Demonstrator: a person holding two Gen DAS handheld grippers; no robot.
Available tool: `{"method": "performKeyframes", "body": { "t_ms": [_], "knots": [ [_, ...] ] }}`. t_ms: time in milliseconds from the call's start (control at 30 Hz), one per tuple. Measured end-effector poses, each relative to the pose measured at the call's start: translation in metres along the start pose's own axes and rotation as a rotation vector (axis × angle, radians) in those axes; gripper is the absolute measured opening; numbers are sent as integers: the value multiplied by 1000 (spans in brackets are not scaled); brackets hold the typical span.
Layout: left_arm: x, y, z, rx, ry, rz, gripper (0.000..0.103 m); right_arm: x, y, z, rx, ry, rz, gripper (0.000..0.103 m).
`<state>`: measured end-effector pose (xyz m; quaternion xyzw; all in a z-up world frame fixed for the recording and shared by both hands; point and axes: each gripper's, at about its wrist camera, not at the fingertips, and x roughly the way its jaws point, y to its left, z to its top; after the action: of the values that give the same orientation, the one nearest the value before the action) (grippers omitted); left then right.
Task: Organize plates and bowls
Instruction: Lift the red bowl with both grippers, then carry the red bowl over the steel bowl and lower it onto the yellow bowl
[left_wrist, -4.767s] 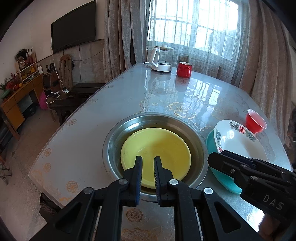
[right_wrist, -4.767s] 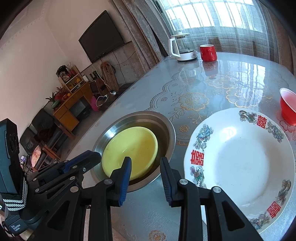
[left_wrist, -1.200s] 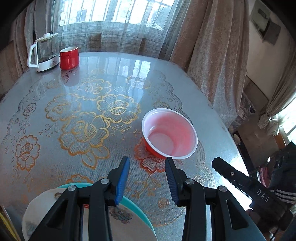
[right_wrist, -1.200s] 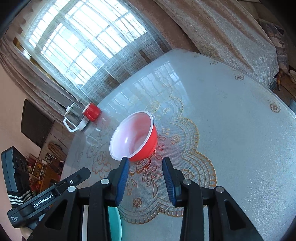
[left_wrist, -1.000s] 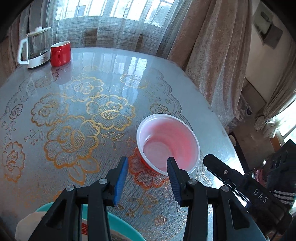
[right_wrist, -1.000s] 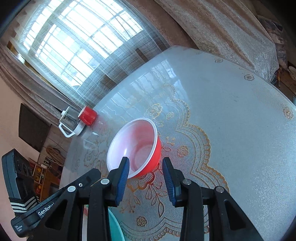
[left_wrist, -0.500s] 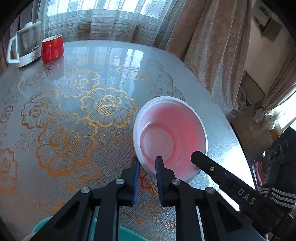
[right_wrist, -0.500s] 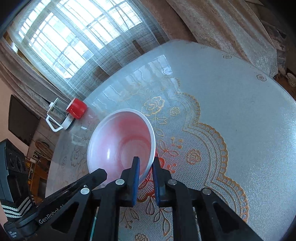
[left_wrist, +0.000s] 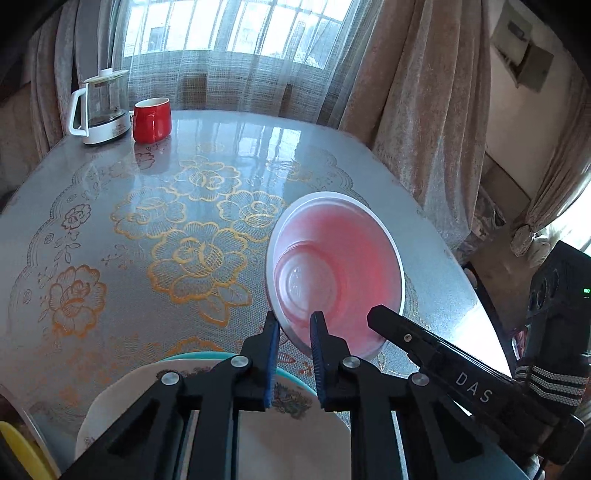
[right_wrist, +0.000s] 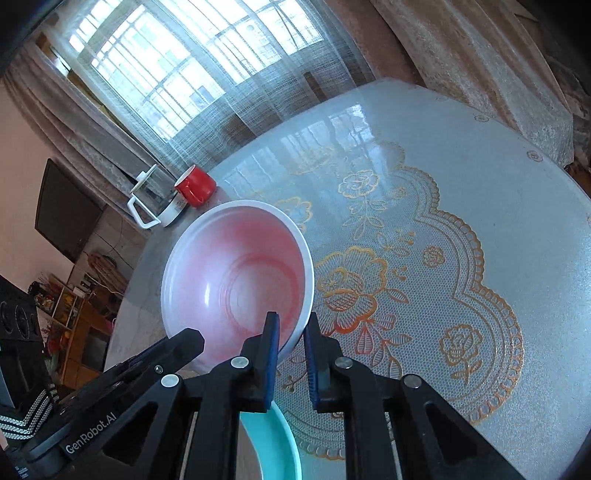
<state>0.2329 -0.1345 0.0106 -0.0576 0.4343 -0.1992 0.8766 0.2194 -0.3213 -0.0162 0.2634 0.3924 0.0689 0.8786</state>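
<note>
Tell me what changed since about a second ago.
Both grippers, left and right, moved in on the red bowl and shut their jaws on its near rim, tilting it up. The kettle, red mug and stacked plates stayed put.

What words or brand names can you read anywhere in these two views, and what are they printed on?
"DAS": on the right gripper, seen from the left wrist.
"GenRobot.AI": on the left gripper, seen from the right wrist.
The white floral plate bears only a blurred pattern.
</note>
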Motion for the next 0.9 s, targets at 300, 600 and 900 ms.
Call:
{"method": "performKeyframes", "body": {
  "t_ms": [300,600,900],
  "knots": [
    [-28,8,-13,-30,-41,-22,16,-12,14,-14,-31,1,25,13],
    [-50,5,-32,-17,-71,-12,16,-30,21,-31,-47,-17,64,13],
    [-67,16,-51,-29,-89,0,16,-31,31,-49,-54,9,94,13]
  ]
}}
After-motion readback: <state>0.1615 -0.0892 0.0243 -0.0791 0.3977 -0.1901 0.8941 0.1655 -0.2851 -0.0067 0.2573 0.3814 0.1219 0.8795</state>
